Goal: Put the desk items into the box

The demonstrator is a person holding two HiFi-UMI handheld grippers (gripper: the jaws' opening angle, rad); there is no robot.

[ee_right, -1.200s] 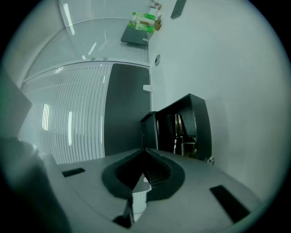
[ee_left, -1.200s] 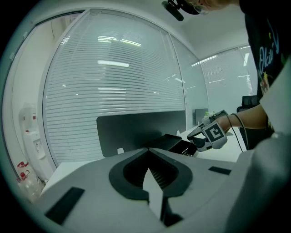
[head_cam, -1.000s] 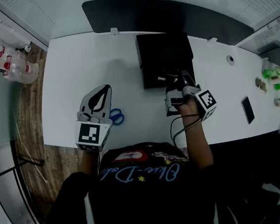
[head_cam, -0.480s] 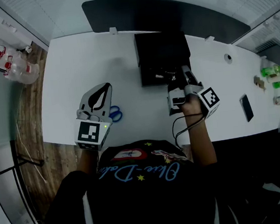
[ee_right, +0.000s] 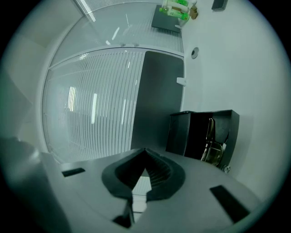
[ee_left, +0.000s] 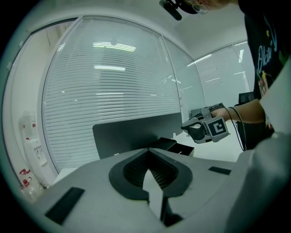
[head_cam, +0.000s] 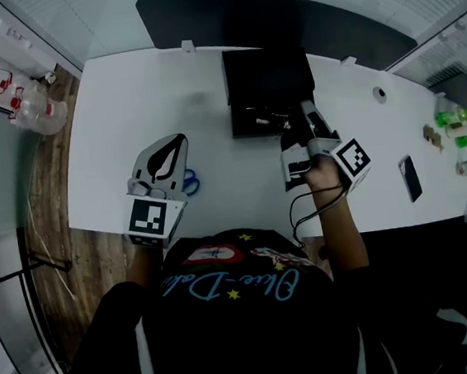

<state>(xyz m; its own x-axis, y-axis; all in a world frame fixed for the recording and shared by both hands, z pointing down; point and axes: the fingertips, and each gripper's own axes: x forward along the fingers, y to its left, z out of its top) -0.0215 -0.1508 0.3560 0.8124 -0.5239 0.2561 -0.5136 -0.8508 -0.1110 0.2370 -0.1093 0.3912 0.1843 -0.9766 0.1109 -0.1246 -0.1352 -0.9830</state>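
Black box [head_cam: 268, 77], white desk [head_cam: 138, 109], blue scissors [head_cam: 190, 180]

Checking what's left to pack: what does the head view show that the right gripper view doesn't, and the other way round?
Only the head view: blue scissors on the desk, partly behind the left gripper. Only the right gripper view: a close look at the right gripper, its jaws shut with nothing between them. Both: the black box with items inside.
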